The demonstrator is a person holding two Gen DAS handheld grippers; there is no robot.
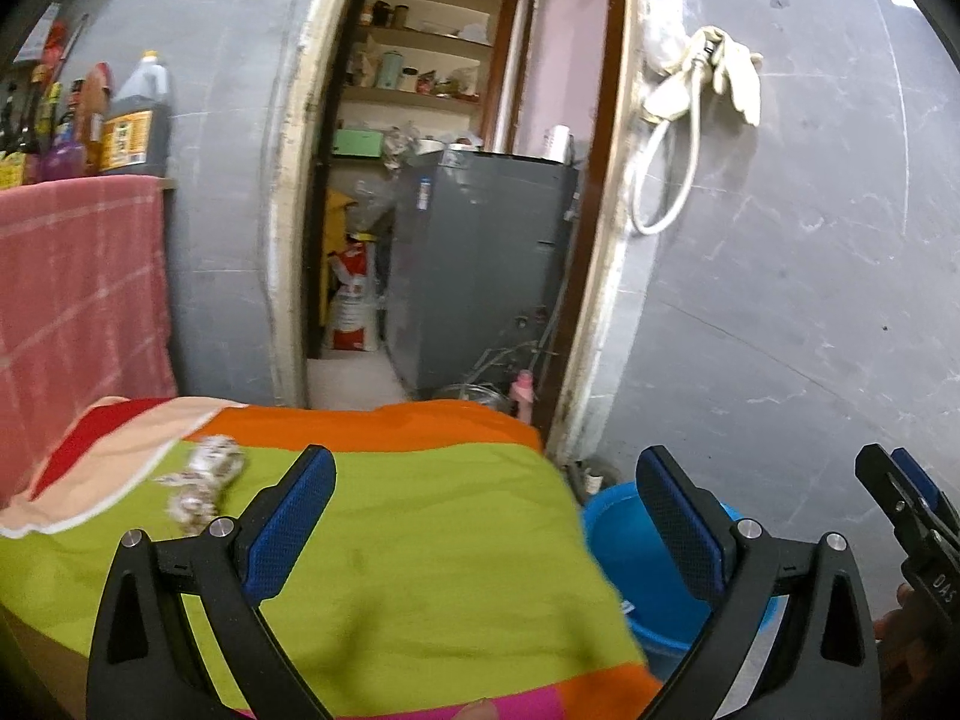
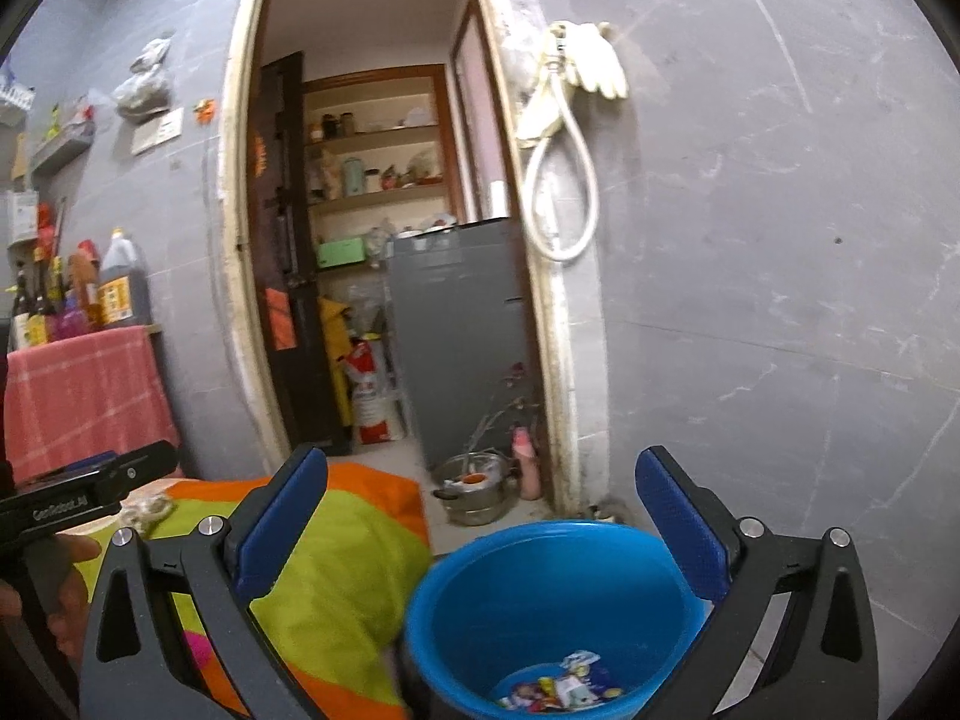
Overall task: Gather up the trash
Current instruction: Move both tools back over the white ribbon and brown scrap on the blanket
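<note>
A crumpled whitish wrapper [image 1: 201,480] lies on the green and orange striped cloth [image 1: 420,540], up and left of my left gripper [image 1: 483,498]. That gripper is open and empty over the cloth. The blue bucket [image 1: 612,546] stands on the floor to its right. In the right wrist view the blue bucket [image 2: 540,594] holds several colourful wrappers [image 2: 561,687] at its bottom. My right gripper [image 2: 480,501] hangs open and empty above its rim. The crumpled wrapper [image 2: 147,507] shows at the far left, beside the other gripper's body [image 2: 78,492].
A doorway ahead opens onto a grey cabinet [image 1: 480,264] and shelves. A metal pot [image 2: 474,489] and pink bottle [image 2: 528,468] sit on the floor by the door frame. A pink towel [image 1: 78,312] hangs at left under bottles. Grey wall [image 1: 810,300] fills the right.
</note>
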